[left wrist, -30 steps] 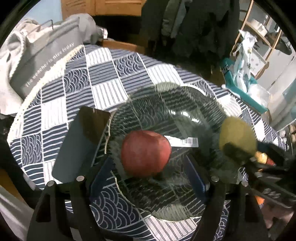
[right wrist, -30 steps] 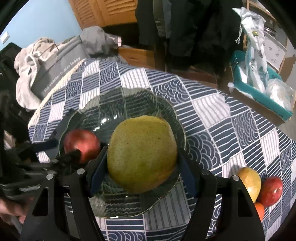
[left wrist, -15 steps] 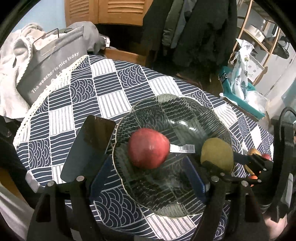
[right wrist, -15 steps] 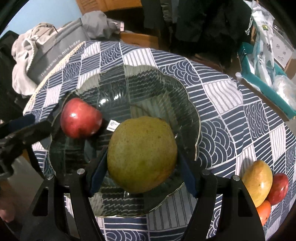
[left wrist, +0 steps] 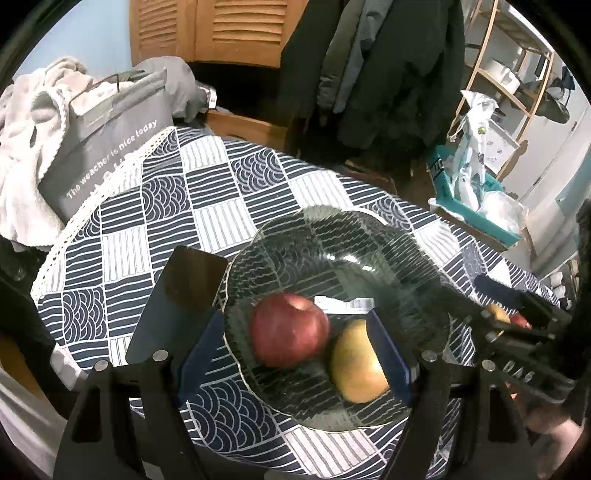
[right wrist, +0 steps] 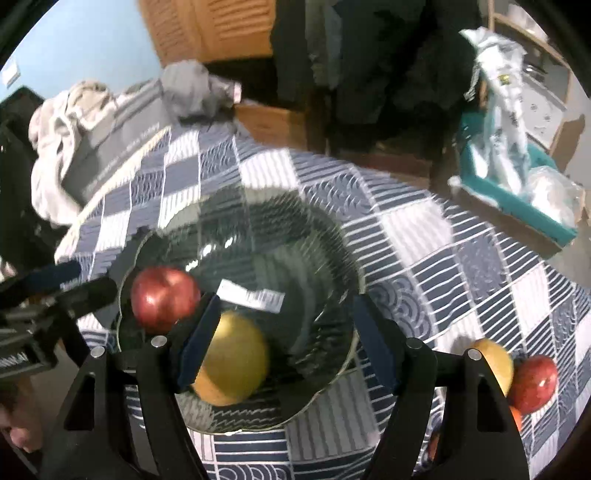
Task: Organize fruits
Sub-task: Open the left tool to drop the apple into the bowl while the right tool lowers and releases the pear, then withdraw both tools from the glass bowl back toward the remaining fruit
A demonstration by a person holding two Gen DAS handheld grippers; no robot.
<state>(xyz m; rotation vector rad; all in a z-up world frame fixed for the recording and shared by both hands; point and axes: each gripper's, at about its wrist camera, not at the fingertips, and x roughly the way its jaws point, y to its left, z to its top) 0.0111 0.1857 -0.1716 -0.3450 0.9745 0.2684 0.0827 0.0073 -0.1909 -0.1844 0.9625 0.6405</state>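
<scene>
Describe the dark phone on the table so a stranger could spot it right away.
Start at the glass plate on the blue-and-white patterned tablecloth. Beside the plate's rim, on the red apple's side, lies the phone. It is the only flat, black, glossy rectangle there; its neighbours are round fruit.

Looking like a lived-in home: ahead of the grippers, coats [left wrist: 388,66] hanging by louvred wooden doors [left wrist: 207,29], laundry [left wrist: 33,122] piling up at far left, a patterned tablecloth [left wrist: 229,192] spreading below.
</scene>
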